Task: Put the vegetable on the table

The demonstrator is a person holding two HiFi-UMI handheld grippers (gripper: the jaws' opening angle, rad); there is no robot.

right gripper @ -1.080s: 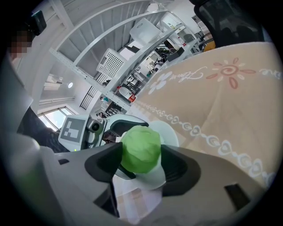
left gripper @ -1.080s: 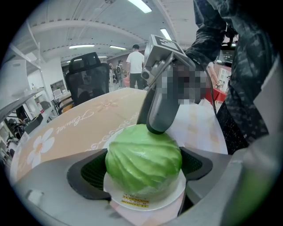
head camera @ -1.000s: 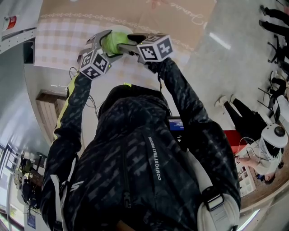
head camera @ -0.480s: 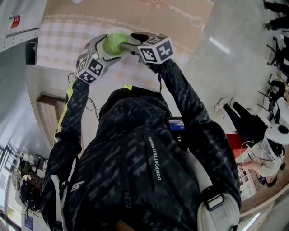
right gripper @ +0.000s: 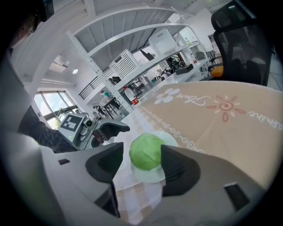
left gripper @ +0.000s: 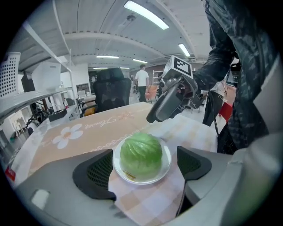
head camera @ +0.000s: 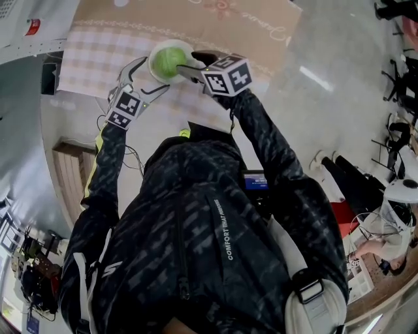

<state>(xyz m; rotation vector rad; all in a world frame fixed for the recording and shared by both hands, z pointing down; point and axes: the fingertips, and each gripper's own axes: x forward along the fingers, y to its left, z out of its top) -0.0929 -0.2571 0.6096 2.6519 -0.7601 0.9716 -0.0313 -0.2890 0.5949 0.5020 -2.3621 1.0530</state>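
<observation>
A round green cabbage [head camera: 168, 60] sits on a small white plate [head camera: 154, 70] that rests on the checked cloth [head camera: 91, 55] of the table. My left gripper [head camera: 149, 78] is open just short of the plate, its pads on either side of the plate's near rim without touching it. In the left gripper view the cabbage [left gripper: 140, 154] and plate [left gripper: 132, 178] lie between the two black pads. My right gripper [head camera: 187, 65] hovers open at the cabbage's right side, slightly above the plate. Its own view frames the cabbage [right gripper: 147, 152] between its jaws.
A brown runner with flower print [head camera: 196, 19] covers the table's far half. A wooden bench [head camera: 68, 169] stands left of the table. People are on the floor at the right [head camera: 385, 215]. An office chair [left gripper: 108, 90] and shelving [right gripper: 132, 62] stand beyond the table.
The cabbage on its plate went from between both grippers down onto the checked cloth. The left gripper has since drawn back toward the person, and the right one stays beside the cabbage.
</observation>
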